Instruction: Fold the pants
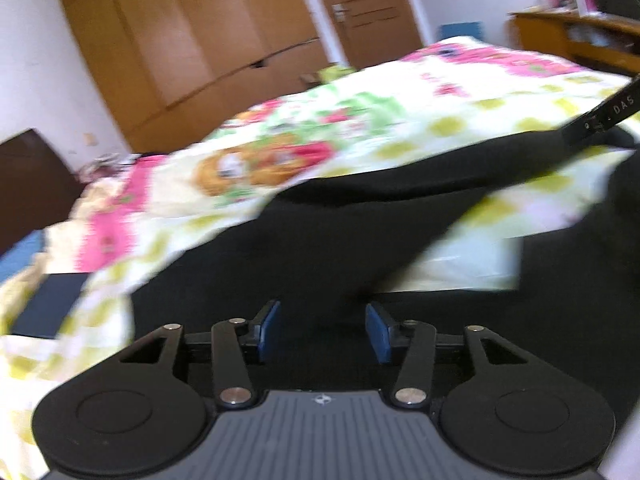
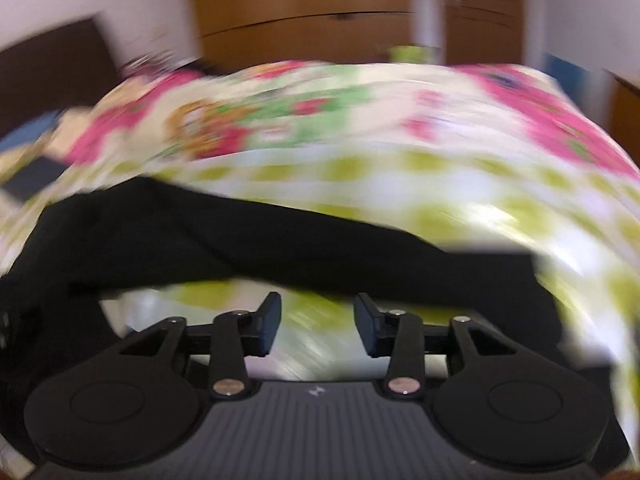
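Note:
Black pants [image 1: 320, 240] lie spread on a floral bedsheet [image 1: 360, 120]. My left gripper [image 1: 323, 328] is open, its blue pads apart over the black fabric, holding nothing. In the right wrist view the pants [image 2: 240, 236] stretch across the bed just beyond my right gripper [image 2: 317, 322], which is open and empty above the sheet [image 2: 440, 140]. Part of the other gripper [image 1: 608, 114] shows at the far right of the left wrist view, by the pants' far edge. Both views are blurred by motion.
A wooden wardrobe [image 1: 192, 40] and a door [image 1: 368, 12] stand behind the bed. A wooden desk [image 1: 580, 36] with clutter is at the back right. A dark headboard [image 1: 28, 184] is at the left. A dark blue flat item [image 1: 48, 304] lies at the bed's left edge.

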A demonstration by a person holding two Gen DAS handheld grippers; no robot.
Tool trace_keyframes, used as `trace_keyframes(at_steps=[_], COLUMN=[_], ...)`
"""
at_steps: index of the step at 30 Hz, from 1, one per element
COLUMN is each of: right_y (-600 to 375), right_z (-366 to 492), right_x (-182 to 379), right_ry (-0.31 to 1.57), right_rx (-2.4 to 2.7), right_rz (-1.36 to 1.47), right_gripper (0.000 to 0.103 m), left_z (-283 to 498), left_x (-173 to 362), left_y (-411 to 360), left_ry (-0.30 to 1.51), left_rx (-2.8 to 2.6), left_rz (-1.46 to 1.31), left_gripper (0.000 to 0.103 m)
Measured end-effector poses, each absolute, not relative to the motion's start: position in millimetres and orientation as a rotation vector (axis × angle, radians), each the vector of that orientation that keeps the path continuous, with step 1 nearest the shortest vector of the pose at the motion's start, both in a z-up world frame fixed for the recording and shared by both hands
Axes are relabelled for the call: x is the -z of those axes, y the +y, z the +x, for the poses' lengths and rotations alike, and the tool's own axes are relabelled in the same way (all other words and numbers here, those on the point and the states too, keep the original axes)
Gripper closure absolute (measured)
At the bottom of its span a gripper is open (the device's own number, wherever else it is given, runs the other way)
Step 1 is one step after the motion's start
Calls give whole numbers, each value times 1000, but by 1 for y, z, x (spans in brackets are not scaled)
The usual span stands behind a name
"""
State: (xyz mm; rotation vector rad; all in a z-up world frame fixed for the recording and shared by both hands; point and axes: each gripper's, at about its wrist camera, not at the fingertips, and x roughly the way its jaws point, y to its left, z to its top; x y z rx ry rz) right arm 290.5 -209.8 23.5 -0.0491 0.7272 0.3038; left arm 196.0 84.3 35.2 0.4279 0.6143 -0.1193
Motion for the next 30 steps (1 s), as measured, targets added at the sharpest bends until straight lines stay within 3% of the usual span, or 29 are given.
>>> trace_keyframes(at_steps=[2, 8, 10, 14, 19, 20, 21, 22, 23, 25, 27, 30], right_y=[-170, -87, -77, -70, -64, -63, -62, -63, -66, -74, -81, -87], right_z=[326, 397, 415, 437, 456, 459, 462, 466, 470, 475, 472, 461], right_x=[-14, 5, 11, 20, 31, 31, 31, 31, 30, 24, 12, -11], right_ry=[740, 789, 812, 873, 895, 893, 892, 897, 910, 922, 893, 828], right_rx=[-388, -486, -496, -508, -494, -490, -478, -460, -444, -424, -431, -439], right_rz=[-116, -242, -264, -291, -318, -320, -319, -304, -284, -231, -202, -210], right_gripper=[48, 44, 36, 35, 32, 33, 35, 48, 70, 87, 97, 97], left_z=[218, 304, 330, 373, 394, 396, 397, 400, 402, 401, 399, 393], left_x=[-36, -35, -34, -26, 0, 5, 8, 10, 10, 6, 1, -13], left_y=[115, 198, 216, 243, 254, 251, 250, 250, 250, 249, 246, 249], left_ry=[626, 686, 703, 764, 864, 874, 883, 891, 894, 886, 866, 828], left_rx=[66, -53, -62, -37, -25, -33, -45, -60, -68, -69, -92, -108], left_rz=[420, 380, 386, 341, 310, 324, 333, 333, 325, 314, 344, 328], left_gripper=[41, 35, 32, 24, 25, 31, 37, 47, 55, 67, 75, 77])
